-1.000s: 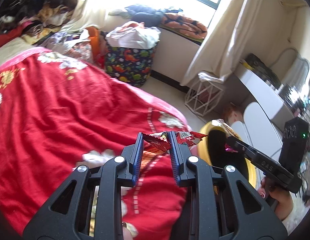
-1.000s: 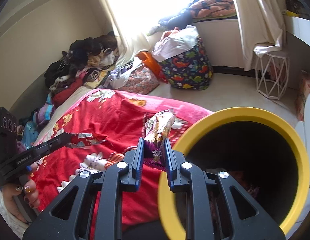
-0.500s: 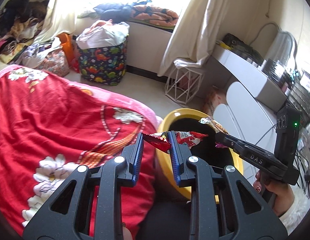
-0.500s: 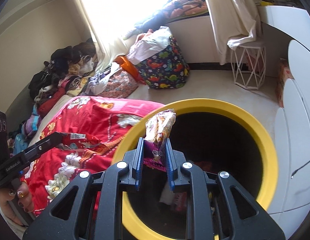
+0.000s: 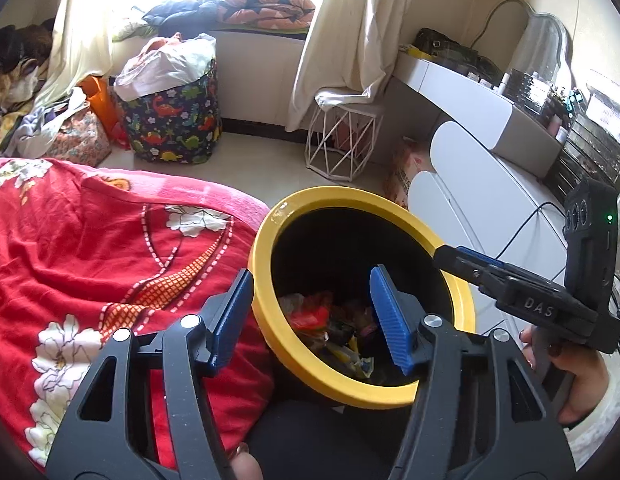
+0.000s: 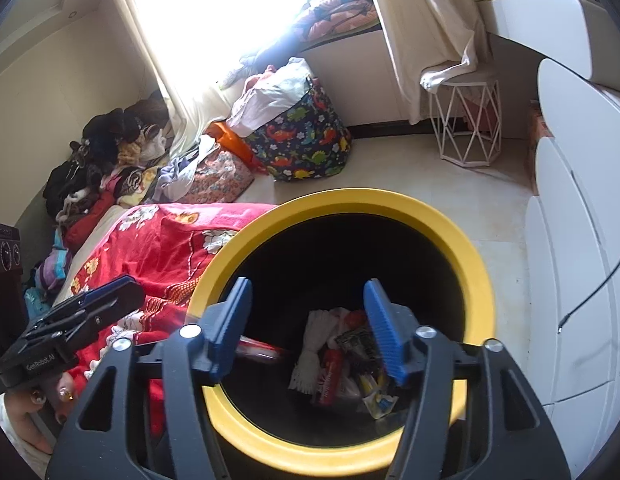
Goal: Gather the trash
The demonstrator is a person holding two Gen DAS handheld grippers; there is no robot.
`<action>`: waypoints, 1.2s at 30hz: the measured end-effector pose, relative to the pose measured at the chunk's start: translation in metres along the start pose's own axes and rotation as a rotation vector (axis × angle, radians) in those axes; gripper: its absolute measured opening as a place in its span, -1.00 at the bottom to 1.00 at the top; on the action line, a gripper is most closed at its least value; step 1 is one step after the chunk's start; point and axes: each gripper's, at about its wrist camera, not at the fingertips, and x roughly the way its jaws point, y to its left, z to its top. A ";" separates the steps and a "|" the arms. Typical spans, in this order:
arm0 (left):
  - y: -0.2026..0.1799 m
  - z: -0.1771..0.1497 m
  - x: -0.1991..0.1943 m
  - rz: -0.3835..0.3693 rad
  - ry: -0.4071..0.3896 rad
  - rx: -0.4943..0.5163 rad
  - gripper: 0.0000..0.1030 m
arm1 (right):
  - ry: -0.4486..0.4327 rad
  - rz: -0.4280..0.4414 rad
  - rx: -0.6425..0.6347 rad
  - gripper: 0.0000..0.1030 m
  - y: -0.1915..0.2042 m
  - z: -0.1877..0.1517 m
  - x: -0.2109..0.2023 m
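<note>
Hovering over the yellow-rimmed trash bin, the left gripper and right gripper have just opened wide with nothing between them, wrappers lying inside, the red floral blanket beside it.

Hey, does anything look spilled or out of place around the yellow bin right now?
Nothing stands out. The wrappers lie inside the yellow-rimmed black bin, none on its rim or the red floral blanket beside it.
</note>
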 end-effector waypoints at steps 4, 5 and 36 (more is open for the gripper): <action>-0.001 -0.003 -0.008 0.007 -0.018 0.001 0.34 | -0.029 -0.007 -0.017 0.36 0.004 -0.002 -0.010; 0.000 -0.005 -0.011 0.013 -0.025 0.001 0.39 | -0.041 -0.011 -0.031 0.39 0.007 -0.003 -0.014; 0.031 -0.057 -0.130 0.291 -0.311 -0.066 0.79 | -0.472 -0.074 -0.293 0.87 0.095 -0.052 -0.091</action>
